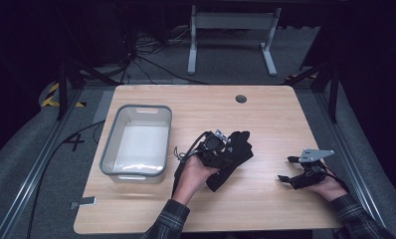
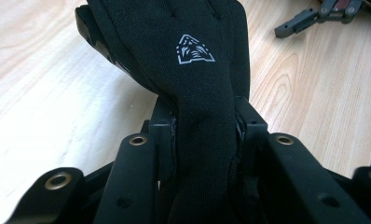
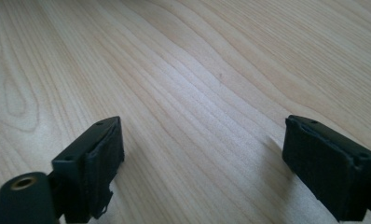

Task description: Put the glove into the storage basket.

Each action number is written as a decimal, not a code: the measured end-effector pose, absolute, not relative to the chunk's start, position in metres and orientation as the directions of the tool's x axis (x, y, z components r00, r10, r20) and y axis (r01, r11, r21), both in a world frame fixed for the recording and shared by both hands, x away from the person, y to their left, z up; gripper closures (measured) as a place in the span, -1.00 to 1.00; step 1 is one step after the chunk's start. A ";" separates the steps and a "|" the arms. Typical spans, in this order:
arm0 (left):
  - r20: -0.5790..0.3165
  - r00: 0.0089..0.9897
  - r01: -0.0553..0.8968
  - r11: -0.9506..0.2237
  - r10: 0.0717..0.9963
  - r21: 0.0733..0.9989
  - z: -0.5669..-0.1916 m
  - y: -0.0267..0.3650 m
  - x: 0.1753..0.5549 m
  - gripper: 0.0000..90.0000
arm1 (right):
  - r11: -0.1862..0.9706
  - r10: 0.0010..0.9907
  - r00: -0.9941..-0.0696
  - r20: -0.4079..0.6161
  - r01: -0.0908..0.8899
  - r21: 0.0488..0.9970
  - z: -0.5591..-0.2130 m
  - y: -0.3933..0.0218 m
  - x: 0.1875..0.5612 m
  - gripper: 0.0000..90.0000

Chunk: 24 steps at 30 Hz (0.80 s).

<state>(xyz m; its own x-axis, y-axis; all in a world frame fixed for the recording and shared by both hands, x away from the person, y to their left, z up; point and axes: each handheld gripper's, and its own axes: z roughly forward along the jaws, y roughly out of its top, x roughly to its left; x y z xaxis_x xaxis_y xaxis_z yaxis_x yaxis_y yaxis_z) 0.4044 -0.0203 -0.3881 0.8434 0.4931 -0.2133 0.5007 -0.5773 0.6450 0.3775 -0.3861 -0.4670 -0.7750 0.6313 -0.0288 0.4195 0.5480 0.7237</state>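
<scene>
High view first: the left gripper (image 1: 221, 148) pinches a black fabric glove (image 1: 234, 154) at mid-table on the pale wooden table (image 1: 265, 114), right of a clear plastic bin with a grey rim (image 1: 137, 141), while the right gripper (image 1: 291, 168) rests near the table's right edge with jaws apart. Left gripper view — the glove (image 2: 193, 60), marked with a white triangular logo (image 2: 194, 49), is squeezed between both jaws, its cuff bunched there. Right gripper view — the jaws stand wide over bare wood (image 3: 183, 79), nothing between them.
</scene>
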 end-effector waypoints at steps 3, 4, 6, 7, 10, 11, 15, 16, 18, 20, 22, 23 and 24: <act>-0.208 0.839 0.504 -0.571 0.503 0.648 -0.379 -0.011 0.406 0.50 | 0.551 0.630 -0.777 -0.026 0.422 0.720 -0.467 -0.385 0.378 -0.82; -0.206 0.836 0.505 -0.567 0.508 0.650 -0.376 -0.009 0.407 0.50 | 0.552 0.628 -0.778 -0.027 0.421 0.720 -0.467 -0.385 0.378 -0.82; -0.206 0.835 0.506 -0.564 0.511 0.653 -0.373 -0.005 0.408 0.50 | 0.553 0.628 -0.778 -0.028 0.421 0.719 -0.467 -0.385 0.378 -0.82; -0.205 0.833 0.507 -0.561 0.514 0.654 -0.370 -0.001 0.409 0.50 | 0.553 0.628 -0.778 -0.027 0.422 0.718 -0.467 -0.385 0.378 -0.83; -0.199 0.830 0.508 -0.560 0.521 0.655 -0.365 0.004 0.410 0.50 | 0.553 0.629 -0.777 -0.027 0.423 0.718 -0.467 -0.385 0.378 -0.83; -0.194 0.829 0.507 -0.558 0.524 0.657 -0.361 0.010 0.411 0.50 | 0.553 0.629 -0.777 -0.026 0.423 0.718 -0.467 -0.385 0.378 -0.83; -0.186 0.821 0.510 -0.547 0.539 0.664 -0.354 0.020 0.412 0.50 | 0.552 0.629 -0.777 -0.026 0.423 0.718 -0.467 -0.385 0.378 -0.83; -0.186 0.820 0.510 -0.544 0.542 0.666 -0.352 0.023 0.412 0.50 | 0.552 0.630 -0.776 -0.026 0.424 0.718 -0.467 -0.385 0.378 -0.83; -0.182 0.816 0.512 -0.539 0.549 0.669 -0.350 0.028 0.412 0.50 | 0.552 0.631 -0.775 -0.027 0.425 0.718 -0.467 -0.385 0.378 -0.84; -0.179 0.813 0.512 -0.533 0.554 0.673 -0.348 0.034 0.413 0.50 | 0.551 0.638 -0.770 -0.026 0.433 0.713 -0.468 -0.385 0.379 -0.94; -0.173 0.809 0.513 -0.532 0.561 0.674 -0.346 0.040 0.413 0.50 | 0.559 0.641 -0.767 -0.030 0.439 0.703 -0.468 -0.384 0.380 -1.00; -0.173 0.809 0.513 -0.532 0.561 0.674 -0.346 0.040 0.413 0.50 | 0.559 0.641 -0.767 -0.030 0.439 0.703 -0.468 -0.384 0.380 -1.00; -0.173 0.802 0.520 -0.524 0.572 0.675 -0.345 0.047 0.414 0.50 | 0.558 0.642 -0.766 -0.030 0.440 0.704 -0.468 -0.384 0.380 -1.00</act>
<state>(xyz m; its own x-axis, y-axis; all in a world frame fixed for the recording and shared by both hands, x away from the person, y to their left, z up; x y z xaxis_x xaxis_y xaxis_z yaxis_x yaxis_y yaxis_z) 0.4139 0.0468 -0.3450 0.8017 0.5721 -0.1732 0.5196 -0.5238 0.6750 0.3798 -0.3836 -0.4681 -0.7664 0.6416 -0.0304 0.4395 0.5584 0.7036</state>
